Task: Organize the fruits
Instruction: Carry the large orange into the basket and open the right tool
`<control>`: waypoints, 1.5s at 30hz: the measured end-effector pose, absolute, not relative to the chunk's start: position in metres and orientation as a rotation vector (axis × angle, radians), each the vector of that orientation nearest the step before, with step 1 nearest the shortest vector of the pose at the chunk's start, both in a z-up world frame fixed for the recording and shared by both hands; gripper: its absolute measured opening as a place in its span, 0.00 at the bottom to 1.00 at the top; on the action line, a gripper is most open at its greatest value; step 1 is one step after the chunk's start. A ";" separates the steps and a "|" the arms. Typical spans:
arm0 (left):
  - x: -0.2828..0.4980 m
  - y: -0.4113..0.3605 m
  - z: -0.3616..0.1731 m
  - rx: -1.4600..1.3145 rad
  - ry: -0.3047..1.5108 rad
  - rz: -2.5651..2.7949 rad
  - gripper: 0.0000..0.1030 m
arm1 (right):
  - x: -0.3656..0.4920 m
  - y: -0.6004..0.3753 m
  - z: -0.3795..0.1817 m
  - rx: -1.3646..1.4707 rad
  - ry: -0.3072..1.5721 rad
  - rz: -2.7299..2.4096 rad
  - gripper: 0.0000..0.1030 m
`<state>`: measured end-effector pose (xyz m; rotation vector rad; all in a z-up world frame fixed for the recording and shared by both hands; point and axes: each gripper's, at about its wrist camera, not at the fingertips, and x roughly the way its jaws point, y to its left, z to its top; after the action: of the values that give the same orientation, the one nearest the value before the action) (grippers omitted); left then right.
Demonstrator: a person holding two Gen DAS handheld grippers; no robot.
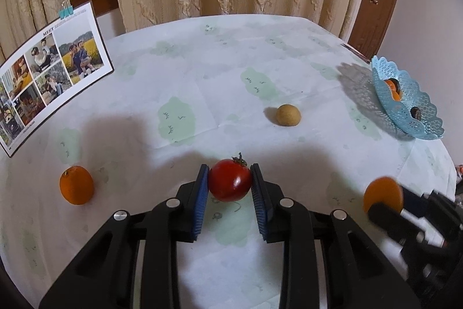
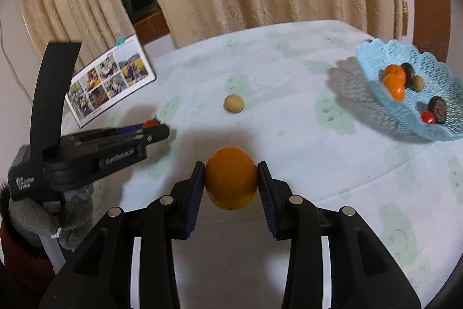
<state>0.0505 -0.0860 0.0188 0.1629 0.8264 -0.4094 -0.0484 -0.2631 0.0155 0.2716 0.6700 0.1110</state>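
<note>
left claw [image 1: 230,181] gripping tomato [image 1: 230,184], right claw [image 2: 231,183] gripping orange [image 2: 231,178]

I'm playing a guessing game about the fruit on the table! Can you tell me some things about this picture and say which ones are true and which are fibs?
1. The left gripper is closed on a red tomato. True.
2. The right gripper holds a banana. False: it is clamped on an orange.
3. The blue basket has nothing in it. False: it already holds orange, dark and small red fruits.
4. A small tan round fruit lies alone on the tablecloth, away from both grippers. True.
5. Another orange sits on the cloth to the left of the tomato. True.
6. The photo page lies inside the basket. False: it stands at the table's far left edge.
</note>
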 end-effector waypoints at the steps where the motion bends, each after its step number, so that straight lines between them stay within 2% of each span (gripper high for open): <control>1: 0.050 -0.086 0.020 0.164 0.824 -0.411 0.28 | -0.050 -0.269 0.019 0.277 0.658 0.097 0.37; 13: 0.039 -0.092 0.030 0.170 0.795 -0.427 0.28 | -0.072 -0.362 0.054 0.370 0.513 -0.140 0.37; 23: 0.030 -0.098 0.037 0.177 0.774 -0.441 0.28 | -0.078 -0.439 0.044 0.445 0.491 -0.336 0.37; 37: 0.023 -0.114 0.043 0.174 0.768 -0.457 0.28 | -0.089 -0.462 0.035 0.475 0.462 -0.402 0.39; 40: 0.019 -0.127 0.047 0.183 0.761 -0.479 0.28 | -0.098 -0.463 0.034 0.476 0.440 -0.420 0.47; 45: 0.013 -0.157 0.054 0.202 0.745 -0.535 0.28 | -0.114 -0.460 0.033 0.446 0.394 -0.469 0.48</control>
<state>0.0125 -0.1571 0.0540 0.2020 0.7447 -0.5349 -0.1138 -0.4602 0.0334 0.4463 0.3943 -0.4688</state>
